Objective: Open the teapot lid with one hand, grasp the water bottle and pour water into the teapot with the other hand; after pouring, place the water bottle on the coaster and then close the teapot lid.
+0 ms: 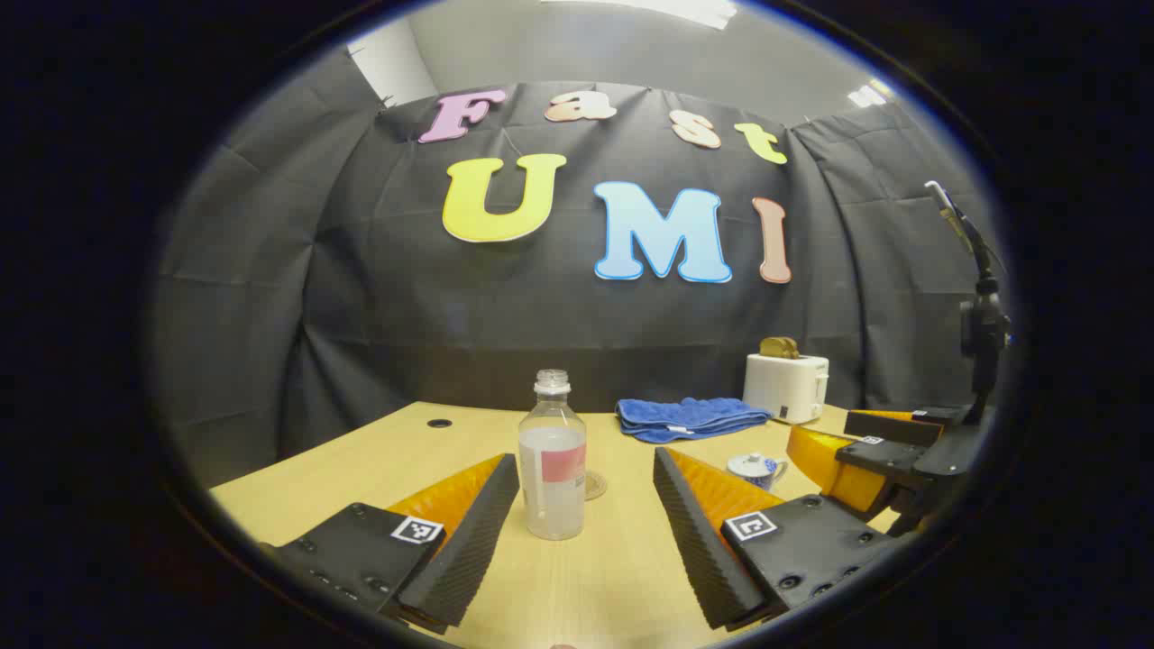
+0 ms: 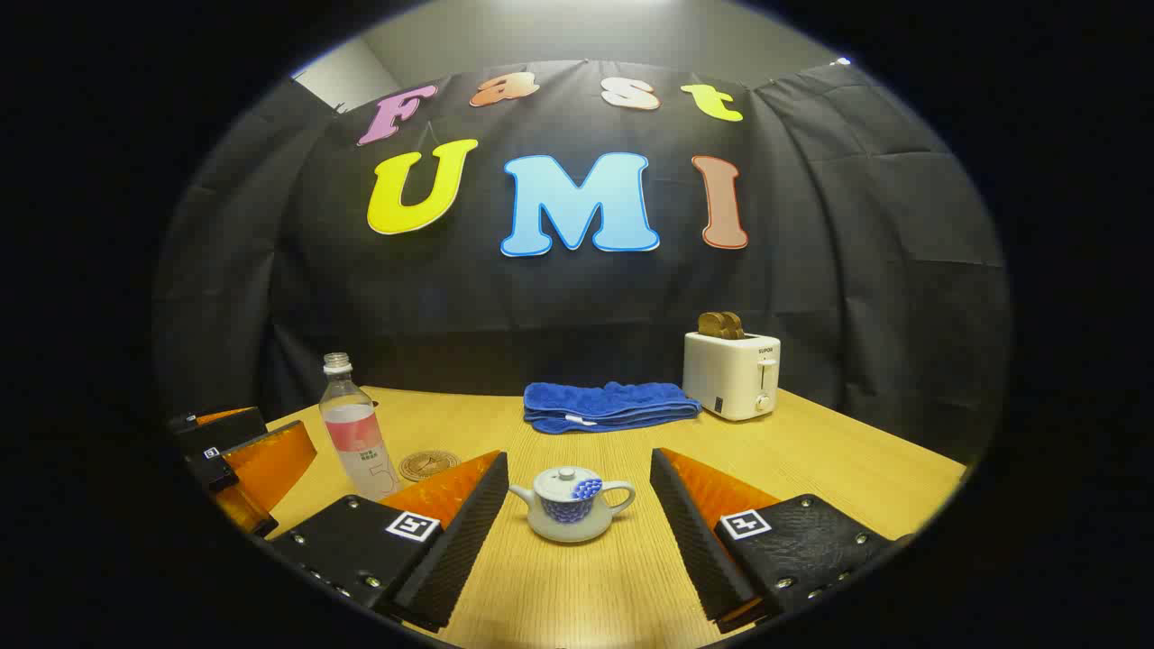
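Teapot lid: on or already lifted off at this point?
On. In the right gripper view the lid sits seated on the teapot, knob up; the right tongs stand open around it, touching nothing.

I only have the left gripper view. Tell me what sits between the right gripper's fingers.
Observer: The teapot, upright on the table, centred between the open right gripper, untouched.
Operator: Report the lid.
Observer: The lid is on the teapot, knob up.
Operator: Say where the spout points.
Observer: In the right gripper view it points left, toward the water bottle; the handle faces right.
Operator: Describe the coaster.
Observer: The coaster is a round patterned disc lying bare beside the bottle.
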`<state>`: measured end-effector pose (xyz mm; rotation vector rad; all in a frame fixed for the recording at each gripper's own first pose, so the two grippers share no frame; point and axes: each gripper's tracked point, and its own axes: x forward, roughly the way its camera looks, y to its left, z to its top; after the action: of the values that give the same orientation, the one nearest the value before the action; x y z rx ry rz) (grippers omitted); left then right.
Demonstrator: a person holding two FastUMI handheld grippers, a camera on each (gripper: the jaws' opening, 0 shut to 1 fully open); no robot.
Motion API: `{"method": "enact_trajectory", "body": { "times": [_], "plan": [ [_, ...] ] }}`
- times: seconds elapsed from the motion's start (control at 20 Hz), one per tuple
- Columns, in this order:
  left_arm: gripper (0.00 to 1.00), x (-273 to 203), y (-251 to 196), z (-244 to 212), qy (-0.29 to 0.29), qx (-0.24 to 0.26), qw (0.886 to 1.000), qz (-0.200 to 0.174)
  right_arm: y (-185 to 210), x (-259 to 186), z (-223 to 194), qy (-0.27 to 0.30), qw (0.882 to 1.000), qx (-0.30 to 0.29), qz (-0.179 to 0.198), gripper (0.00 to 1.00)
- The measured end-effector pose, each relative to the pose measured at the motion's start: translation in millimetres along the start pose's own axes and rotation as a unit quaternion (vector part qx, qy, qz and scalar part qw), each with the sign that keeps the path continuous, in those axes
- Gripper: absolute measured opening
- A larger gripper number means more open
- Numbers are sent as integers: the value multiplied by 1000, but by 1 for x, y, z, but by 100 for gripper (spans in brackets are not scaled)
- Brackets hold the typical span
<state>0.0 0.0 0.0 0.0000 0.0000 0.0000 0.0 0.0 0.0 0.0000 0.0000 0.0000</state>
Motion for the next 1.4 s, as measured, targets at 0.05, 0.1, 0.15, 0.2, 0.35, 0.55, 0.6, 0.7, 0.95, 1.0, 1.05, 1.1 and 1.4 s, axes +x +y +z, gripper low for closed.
{"method": "enact_trajectory", "body": {
  "times": [0.05, 0.1, 0.15, 0.2, 0.35, 0.55, 0.6, 0.7, 0.95, 1.0, 1.05, 1.1, 1.4],
  "plan": [
    [100, 1, 0, -2, 2, 0, 1000, -1, 0, 0, -2, 1, 1000, 2, 0, 97],
    [100, 2, -1, -4, 4, 0, 1000, -3, -1, 0, -1, 1, 1000, 1, -3, 97],
    [100, 4, -2, -5, 6, -1, 1000, -5, -3, 0, -1, -1, 1000, -1, -6, 97],
    [100, 5, -2, -10, 10, -4, 1000, -7, -6, 1, 1, -2, 1000, -3, -10, 97],
    [100, 10, -8, -21, 19, -14, 1000, -16, -9, 4, 0, -2, 1000, -5, -16, 97],
    [100, 15, -9, -25, 27, -17, 999, -18, -7, 9, -5, 3, 1000, -4, -11, 97],
    [100, 16, -8, -26, 28, -17, 999, -17, -5, 11, -7, 7, 1000, -5, -8, 97],
    [100, 17, -5, -26, 27, -20, 999, -15, -3, 14, -9, 12, 1000, -6, -4, 97],
    [100, 20, 3, -29, 29, -20, 999, -9, -1, 30, -9, 13, 1000, -21, -2, 90],
    [100, 21, 5, -29, 29, -20, 999, -8, 1, 35, -11, 16, 1000, -27, 0, 88],
    [100, 21, 5, -30, 29, -21, 999, -7, 2, 41, -14, 20, 999, -34, 2, 87],
    [100, 22, 6, -29, 30, -21, 999, -7, 7, 46, -17, 26, 999, -39, 9, 84],
    [100, 31, 11, -35, 37, -24, 999, -5, 19, 70, -31, 46, 997, -52, 30, 69]
  ]
}}
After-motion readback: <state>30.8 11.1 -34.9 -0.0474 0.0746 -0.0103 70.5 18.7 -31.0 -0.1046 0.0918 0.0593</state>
